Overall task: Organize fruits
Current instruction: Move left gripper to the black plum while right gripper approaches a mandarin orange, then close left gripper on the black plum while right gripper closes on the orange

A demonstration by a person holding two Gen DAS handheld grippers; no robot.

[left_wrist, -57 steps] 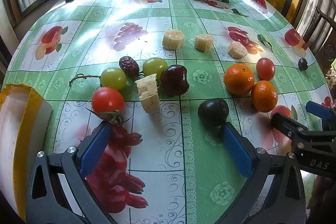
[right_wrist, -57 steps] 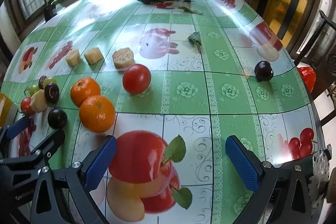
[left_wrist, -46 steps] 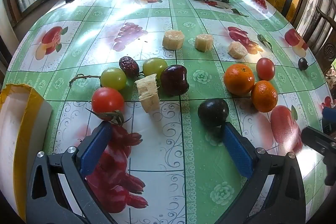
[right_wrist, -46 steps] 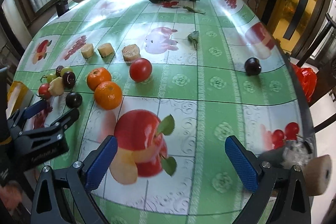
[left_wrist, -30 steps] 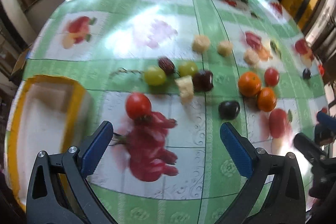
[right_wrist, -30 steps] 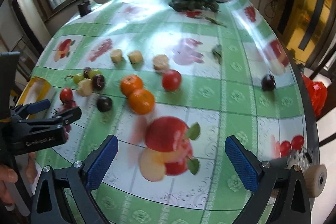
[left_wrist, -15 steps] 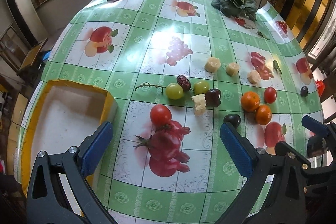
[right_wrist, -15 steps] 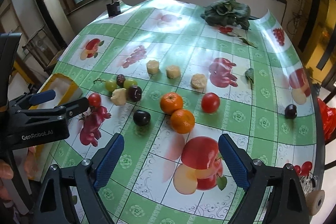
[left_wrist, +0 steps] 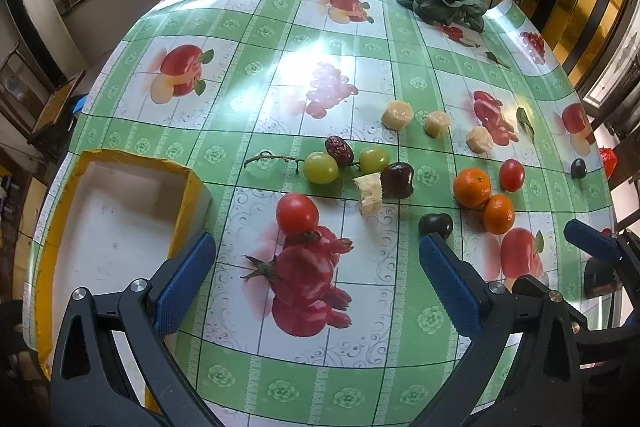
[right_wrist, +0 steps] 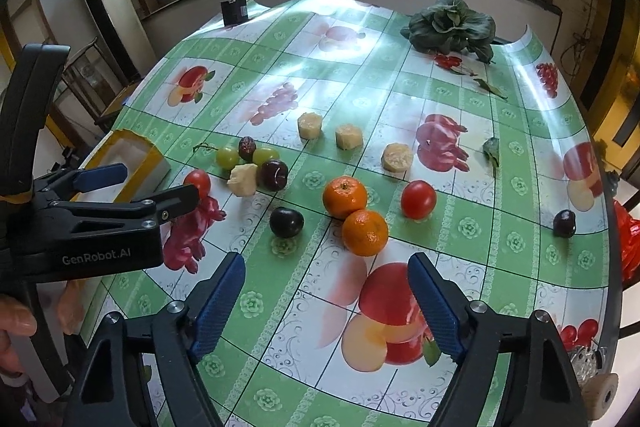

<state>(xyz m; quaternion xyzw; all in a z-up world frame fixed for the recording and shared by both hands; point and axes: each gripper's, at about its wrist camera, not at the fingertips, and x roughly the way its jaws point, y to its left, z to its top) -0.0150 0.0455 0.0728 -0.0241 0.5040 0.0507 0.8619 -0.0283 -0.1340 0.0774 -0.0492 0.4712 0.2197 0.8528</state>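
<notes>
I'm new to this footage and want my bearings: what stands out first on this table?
The loud green tablecloth printed with fruit, then the real fruit across its middle: two oranges touching, tomatoes, green grapes, dark plums. A yellow-rimmed white box sits empty at the left edge, and a dark leafy vegetable lies at the far end.

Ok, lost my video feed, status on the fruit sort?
Left gripper open, empty. Right gripper empty, jaws closing, above the table. Fruit loose on the tablecloth; yellow-rimmed box empty. Nothing in the way.
</notes>
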